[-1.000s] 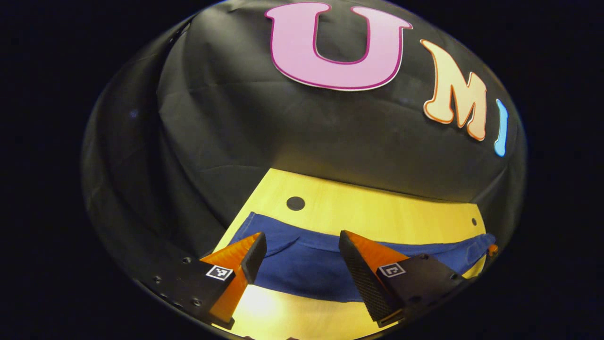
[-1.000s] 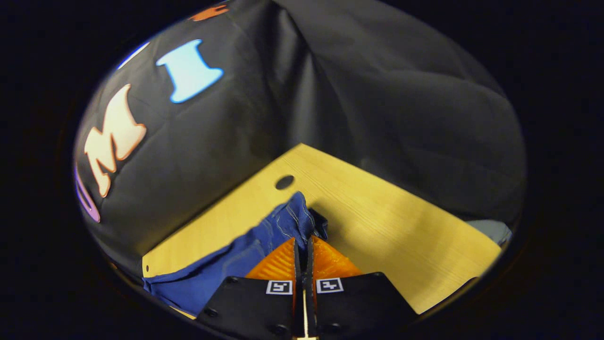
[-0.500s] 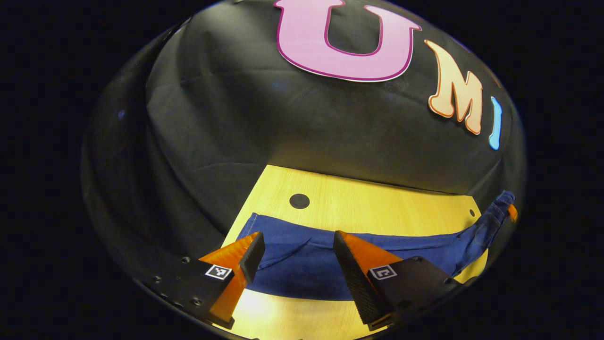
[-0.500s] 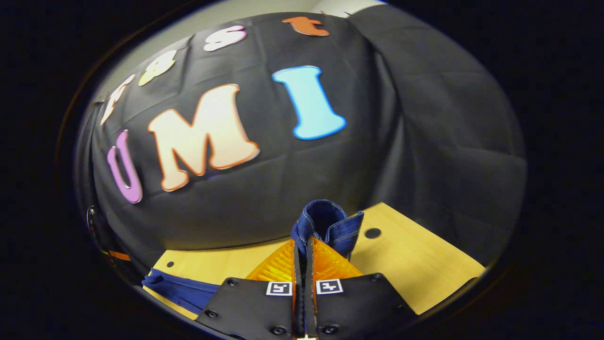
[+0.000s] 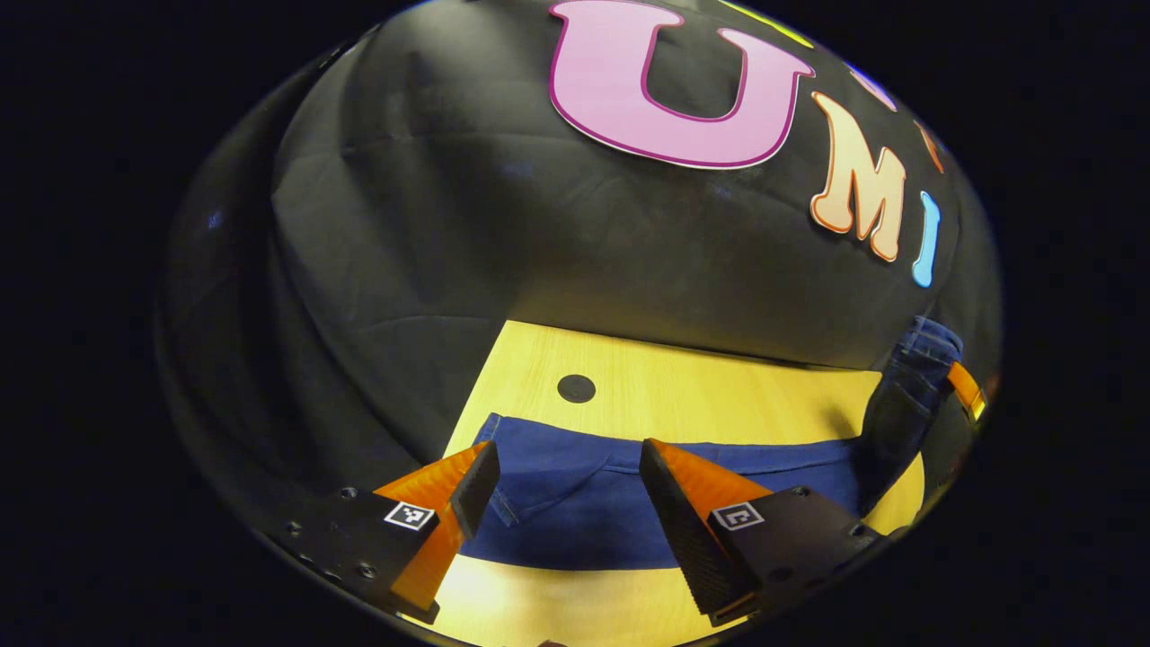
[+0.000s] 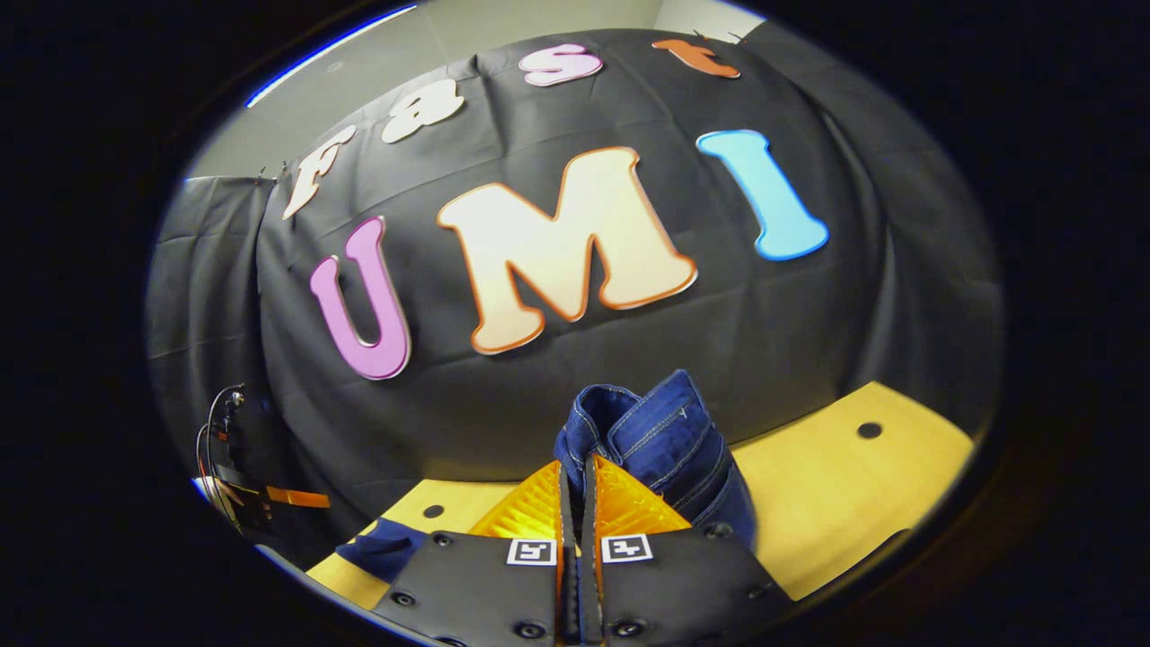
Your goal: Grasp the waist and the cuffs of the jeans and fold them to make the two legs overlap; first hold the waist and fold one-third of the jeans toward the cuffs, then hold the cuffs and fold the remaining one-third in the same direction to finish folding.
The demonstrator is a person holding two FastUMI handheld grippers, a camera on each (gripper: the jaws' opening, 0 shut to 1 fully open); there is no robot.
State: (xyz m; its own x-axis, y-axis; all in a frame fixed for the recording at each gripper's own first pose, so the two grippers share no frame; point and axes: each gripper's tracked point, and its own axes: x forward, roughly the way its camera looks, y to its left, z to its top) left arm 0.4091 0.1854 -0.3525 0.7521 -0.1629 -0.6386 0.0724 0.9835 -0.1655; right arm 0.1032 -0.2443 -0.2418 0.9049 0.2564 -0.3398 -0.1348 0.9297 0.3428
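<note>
Right gripper view shows the right gripper (image 6: pixel 575 476) clamped on one end of the jeans (image 6: pixel 660 449), lifted off the table (image 6: pixel 835 485). Left gripper (image 5: pixel 561 485) gapes empty above the flat part — soft, heavy denim; grip seams.

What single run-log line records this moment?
right gripper: shut on jeans, end lifted | left gripper: open above flat jeans end | table: jeans partly flat

Light: dim booth, table (image 5: pixel 683 395) brightly lit | Glare: near edge | Fisheye-warped, sharp
</note>
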